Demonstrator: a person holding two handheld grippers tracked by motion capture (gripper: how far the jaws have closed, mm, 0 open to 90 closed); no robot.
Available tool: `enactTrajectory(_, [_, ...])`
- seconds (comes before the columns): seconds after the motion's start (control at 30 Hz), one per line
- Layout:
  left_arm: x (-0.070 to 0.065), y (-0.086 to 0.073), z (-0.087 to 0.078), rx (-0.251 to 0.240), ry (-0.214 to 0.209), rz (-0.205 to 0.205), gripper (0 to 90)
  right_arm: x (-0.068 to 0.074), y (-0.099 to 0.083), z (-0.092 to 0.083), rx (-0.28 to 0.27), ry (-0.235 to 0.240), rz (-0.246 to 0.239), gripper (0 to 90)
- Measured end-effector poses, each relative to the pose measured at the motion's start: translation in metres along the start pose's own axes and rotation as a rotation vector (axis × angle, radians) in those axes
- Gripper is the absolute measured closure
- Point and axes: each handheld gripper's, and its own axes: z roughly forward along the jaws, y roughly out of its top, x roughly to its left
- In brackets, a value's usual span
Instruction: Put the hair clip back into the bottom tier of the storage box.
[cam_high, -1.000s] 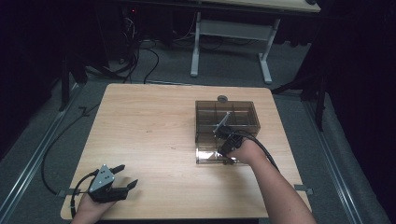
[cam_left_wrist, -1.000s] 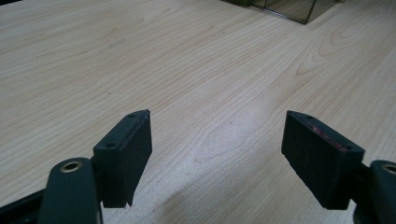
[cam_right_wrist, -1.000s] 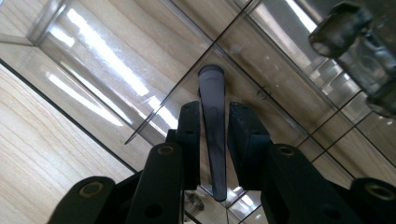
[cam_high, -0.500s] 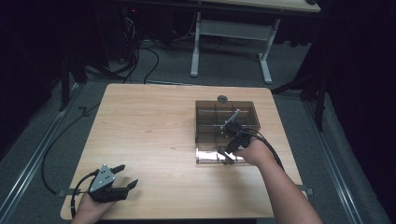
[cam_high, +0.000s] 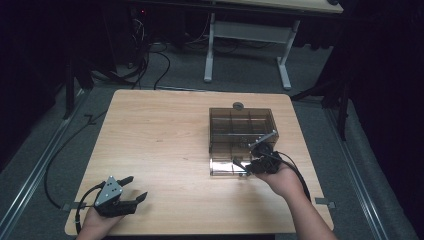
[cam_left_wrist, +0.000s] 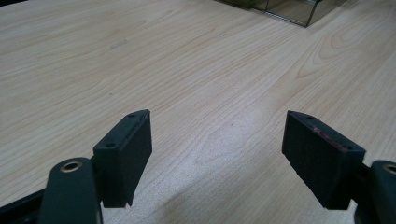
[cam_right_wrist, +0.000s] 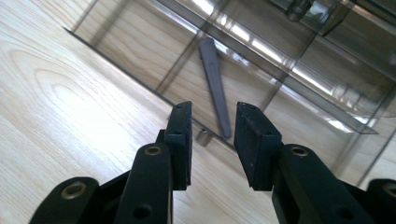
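Note:
A smoky clear compartment box (cam_high: 216, 116) stands right of the table's middle. My right gripper (cam_high: 241, 167) is at its front right corner, pointing at the front wall (cam_right_wrist: 140, 79). Its jaws have just been opening and now stand apart, open, with nothing between the pads (cam_right_wrist: 182, 140). Just past them a small knob (cam_right_wrist: 204, 136) sits on the box's front edge. A grey tapered strip (cam_right_wrist: 215, 84) shows through the clear plastic. My left gripper (cam_high: 134, 188) rests near the front left corner of the table, wide open over bare wood (cam_left_wrist: 217, 149).
A small dark round thing (cam_high: 238, 105) lies just behind the box. The wooden table (cam_high: 160, 135) is bare left of the box. A cable (cam_high: 295, 172) trails from the right gripper along the forearm. Beyond the table stand a white-legged desk (cam_high: 247, 30) and floor cables.
The right hand has shifted right along the box's front and a little toward the person, and its jaws stand wider apart. The left gripper has not moved.

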Motion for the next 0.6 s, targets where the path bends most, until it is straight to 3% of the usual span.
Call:
enactTrajectory(0.17, [0.0, 0.0, 0.0, -0.004, 0.007, -0.002, 24.7, 0.014, -0.033, 0.003, -0.159, -0.023, -0.016, 60.7])
enactTrajectory(0.47, [0.001, 0.0, 0.0, -0.01, 0.007, -0.008, 24.7, 0.017, -0.106, 0.023, -0.531, 0.015, 0.125, 56.2])
enactTrajectory(0.53, [0.0, 0.0, 0.0, -0.013, 0.01, -0.008, 24.7, 0.019, -0.118, 0.028, -0.587, 0.025, 0.15, 56.1])
enactTrajectory(0.6, [0.0, 0.0, 0.0, -0.013, 0.011, -0.008, 24.7, 0.021, -0.122, 0.026, -0.592, 0.004, 0.137, 55.7])
